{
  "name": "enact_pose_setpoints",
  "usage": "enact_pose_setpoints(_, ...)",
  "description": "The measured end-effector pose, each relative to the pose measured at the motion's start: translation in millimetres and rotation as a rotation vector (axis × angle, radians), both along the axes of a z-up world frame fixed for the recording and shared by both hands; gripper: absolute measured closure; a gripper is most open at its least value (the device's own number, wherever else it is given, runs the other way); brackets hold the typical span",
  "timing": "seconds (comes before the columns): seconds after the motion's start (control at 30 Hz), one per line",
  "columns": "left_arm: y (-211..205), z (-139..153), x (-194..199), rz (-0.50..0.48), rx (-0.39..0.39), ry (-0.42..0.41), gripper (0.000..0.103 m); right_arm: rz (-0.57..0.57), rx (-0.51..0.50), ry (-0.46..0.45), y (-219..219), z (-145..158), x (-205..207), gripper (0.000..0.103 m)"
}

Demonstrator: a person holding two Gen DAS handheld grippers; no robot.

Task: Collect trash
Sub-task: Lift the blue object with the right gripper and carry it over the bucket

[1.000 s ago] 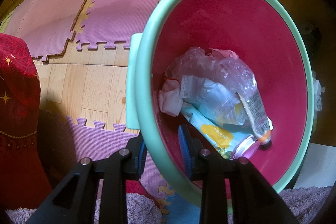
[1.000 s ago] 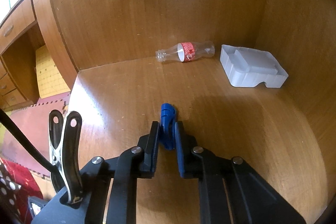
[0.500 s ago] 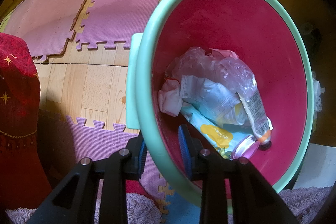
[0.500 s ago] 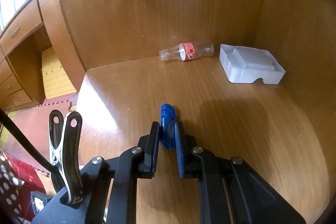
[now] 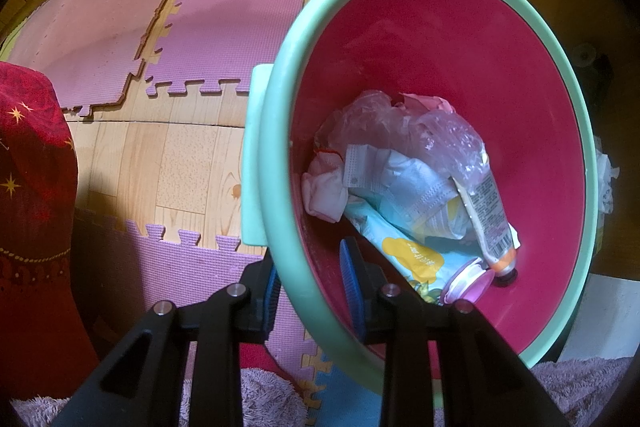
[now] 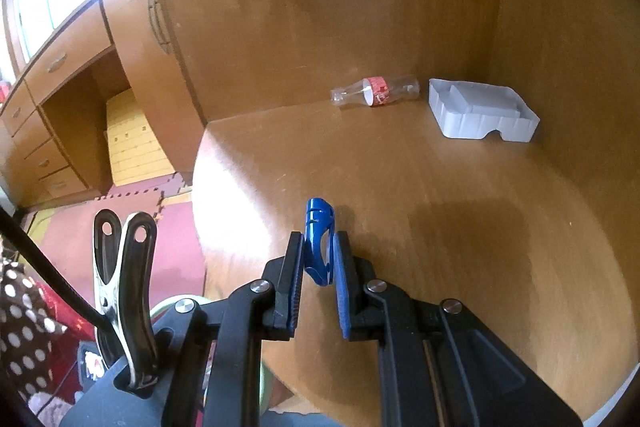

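Trash already lay in the bin my left gripper clamped; my right gripper pinched what looked like a blue clip; bottle and white tray remained upper right

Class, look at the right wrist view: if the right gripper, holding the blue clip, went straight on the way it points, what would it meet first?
Probably the bare wooden desktop ahead of the right gripper and its blue clip. The bottle and white tray lie farther back, toward the right, though depth is uncertain.

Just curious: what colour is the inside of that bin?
Deep pink inside the bin, with a mint-green rim; the left wrist view shows it best.
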State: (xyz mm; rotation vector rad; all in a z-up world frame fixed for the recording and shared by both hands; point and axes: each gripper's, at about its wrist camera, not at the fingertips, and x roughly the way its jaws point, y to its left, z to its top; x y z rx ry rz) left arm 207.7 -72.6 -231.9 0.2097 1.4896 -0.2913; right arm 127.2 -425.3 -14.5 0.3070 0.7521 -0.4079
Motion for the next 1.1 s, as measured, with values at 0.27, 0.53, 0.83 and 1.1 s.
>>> enact_pose_setpoints(0.27,0.0,0.0,0.0,0.000,0.000,0.000,0.073,0.050,0.013,-0.030,19.3,8.0,-15.6,0.087)
enact_pose_setpoints(0.53,-0.2,-0.3,-0.3,0.000,0.000,0.000,0.073,0.106,0.027,-0.051,42.6,11.8,-28.0,0.087)
enact_pose_setpoints(0.83,-0.3,-0.3,-0.4,0.000,0.000,0.000,0.073,0.165,0.044,-0.045,69.0,7.5,-39.6,0.087)
enact_pose_setpoints(1.1,-0.1,-0.1,-0.1,0.000,0.000,0.000,0.073,0.209,0.063,-0.030,85.7,-1.0,-45.6,0.087)
